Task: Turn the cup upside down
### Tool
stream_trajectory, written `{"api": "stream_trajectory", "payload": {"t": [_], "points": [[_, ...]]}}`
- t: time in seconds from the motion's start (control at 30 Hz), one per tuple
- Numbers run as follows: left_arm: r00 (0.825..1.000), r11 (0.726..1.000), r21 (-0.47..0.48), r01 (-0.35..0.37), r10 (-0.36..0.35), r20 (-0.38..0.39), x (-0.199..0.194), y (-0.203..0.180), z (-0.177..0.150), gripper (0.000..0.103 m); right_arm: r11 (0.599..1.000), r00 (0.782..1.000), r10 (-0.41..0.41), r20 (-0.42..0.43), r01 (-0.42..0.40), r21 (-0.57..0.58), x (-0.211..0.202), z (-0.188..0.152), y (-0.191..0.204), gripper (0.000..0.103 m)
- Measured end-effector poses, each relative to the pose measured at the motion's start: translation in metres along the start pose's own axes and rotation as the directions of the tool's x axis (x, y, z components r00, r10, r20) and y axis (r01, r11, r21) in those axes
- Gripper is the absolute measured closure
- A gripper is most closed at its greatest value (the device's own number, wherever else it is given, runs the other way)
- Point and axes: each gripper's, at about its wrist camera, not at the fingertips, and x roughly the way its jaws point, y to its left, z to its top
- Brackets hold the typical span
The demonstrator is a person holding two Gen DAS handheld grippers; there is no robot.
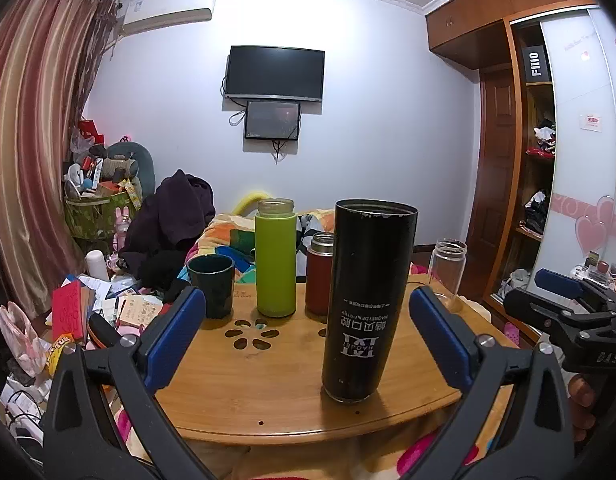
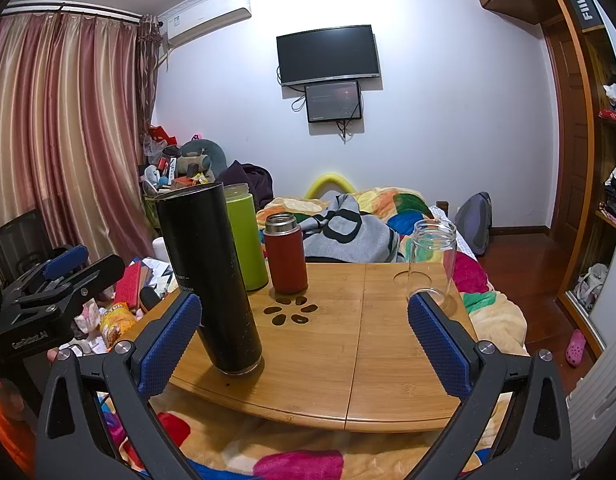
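Note:
A tall black cup with upside-down white lettering stands on the wooden bed table; it also shows in the right wrist view. My left gripper is open, its blue pads either side of the cup but nearer me, not touching it. My right gripper is open and empty, with the black cup by its left pad. A dark green cup, a lime green bottle, a red flask and a clear glass jar stand upright further back.
The table sits on a bed with a colourful blanket. Flower-shaped cut-outs are in the table top. Clutter and books lie at the left; a wardrobe stands at the right. The right gripper shows at the left view's right edge.

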Motion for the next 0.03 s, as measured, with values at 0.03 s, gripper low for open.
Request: {"api": "stream_trajectory", "payload": {"t": [0.03], "points": [[1.000, 1.000, 0.001, -0.001, 0.001, 0.002, -0.0002, -0.0005, 0.0000, 0.000, 1.000, 1.000, 0.000, 0.001, 0.000, 0.000, -0.0001, 0.0002, 0.0002, 0.000]]}}
